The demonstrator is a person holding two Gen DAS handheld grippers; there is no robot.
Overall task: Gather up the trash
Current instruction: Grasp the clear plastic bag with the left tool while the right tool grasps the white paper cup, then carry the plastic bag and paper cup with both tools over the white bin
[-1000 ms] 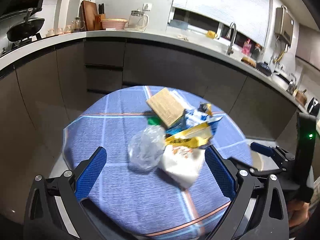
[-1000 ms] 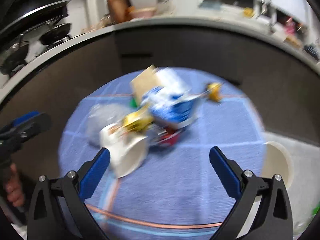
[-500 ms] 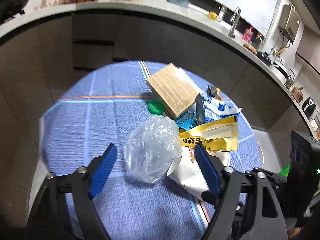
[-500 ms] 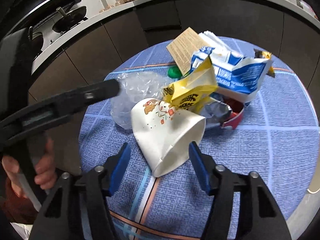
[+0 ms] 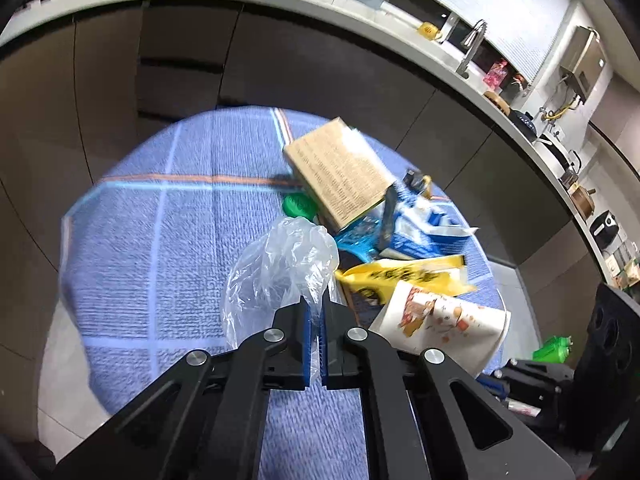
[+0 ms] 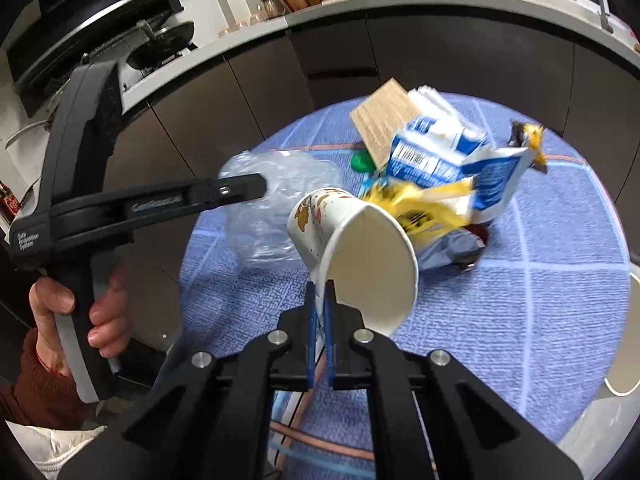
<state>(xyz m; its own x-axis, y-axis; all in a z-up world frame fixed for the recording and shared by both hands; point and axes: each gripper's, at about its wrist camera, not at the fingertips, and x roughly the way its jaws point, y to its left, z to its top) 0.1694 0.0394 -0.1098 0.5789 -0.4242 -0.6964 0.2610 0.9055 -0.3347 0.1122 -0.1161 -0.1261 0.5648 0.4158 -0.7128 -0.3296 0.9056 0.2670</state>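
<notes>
A trash pile lies on a round blue-clothed table (image 5: 168, 248). My left gripper (image 5: 316, 304) is shut on a crumpled clear plastic bag (image 5: 280, 272), which also shows in the right wrist view (image 6: 272, 208). My right gripper (image 6: 320, 292) is shut on the rim of a white printed paper cup (image 6: 360, 248), tilted with its mouth toward me; the cup also shows in the left wrist view (image 5: 444, 320). Behind lie a brown cardboard box (image 5: 340, 172), a blue-white carton (image 6: 440, 160), a yellow wrapper (image 5: 408, 280) and a green cap (image 5: 298, 204).
Dark curved kitchen cabinets (image 5: 280, 60) stand behind the table under a pale counter with a faucet (image 5: 472, 40). A stove with a pan (image 6: 160, 44) is at the left. A white bin rim (image 6: 628, 340) shows right of the table. A small dark-yellow wrapper (image 6: 528, 136) lies at the far edge.
Both grippers moved in and closed: the left shut on the plastic bag, the right shut on the paper cup's rim, and the cup has tipped up off the cloth.
</notes>
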